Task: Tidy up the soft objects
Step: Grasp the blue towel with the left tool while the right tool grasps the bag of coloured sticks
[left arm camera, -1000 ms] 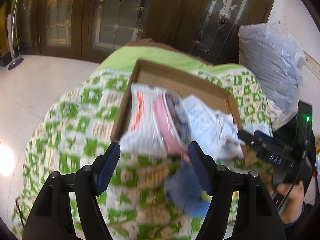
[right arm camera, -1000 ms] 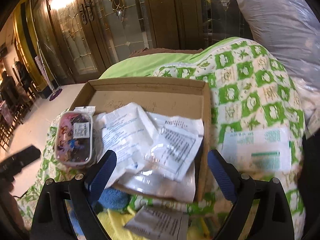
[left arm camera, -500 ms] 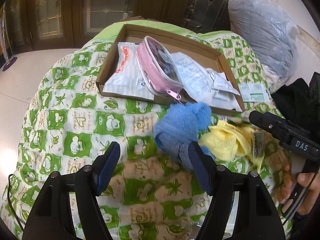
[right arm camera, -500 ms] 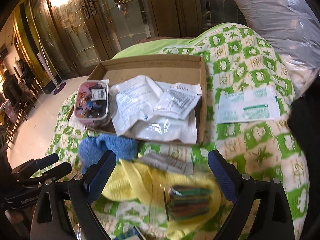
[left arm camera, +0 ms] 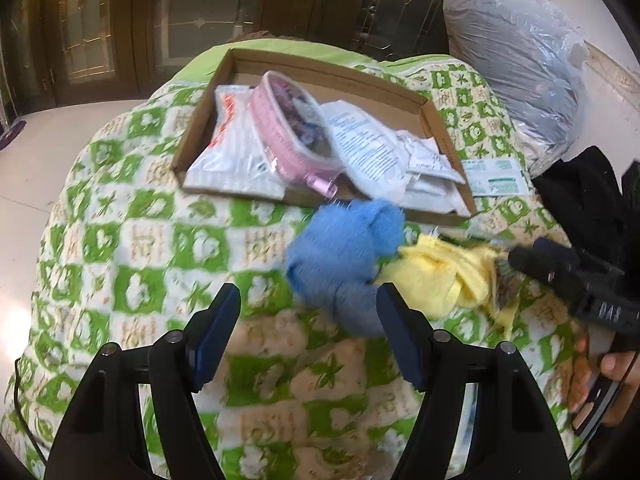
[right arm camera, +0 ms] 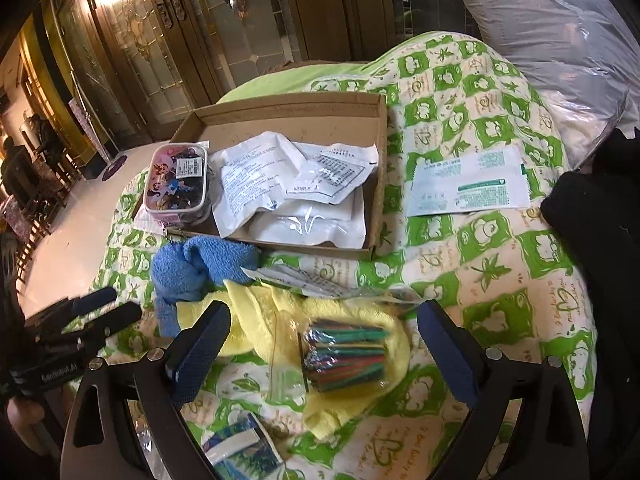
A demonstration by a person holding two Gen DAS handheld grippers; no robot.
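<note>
Blue towel (left arm camera: 344,240) beside yellow cloth (right arm camera: 280,320), both grippers' fingers apart

Quilted cotton-look bedspread (right arm camera: 500,264), matt, green-and-cream print. Cardboard box (right arm camera: 304,120), brown, matt, raw cut edges. Blue towel (right arm camera: 192,268) fluffy terry cloth; yellow towel (right arm camera: 260,320) same soft nap. Pink pouch (left arm camera: 288,136) glossy clear plastic face, fabric-look pink rim, shiny metal zip pull. White packets (right arm camera: 256,176) in the box smooth, slightly shiny plastic film with print. Clear zip bag (right arm camera: 344,356) of coloured sticks, glossy and crinkled. Left gripper (left arm camera: 308,312) and right gripper (right arm camera: 324,344): black matt plastic arms, dark blue textured pads, small metal screws. Big plastic sack (left arm camera: 516,80) thin, wrinkled, sheeny. Wooden doors (right arm camera: 192,28) varnished, glossy, glass panes.
</note>
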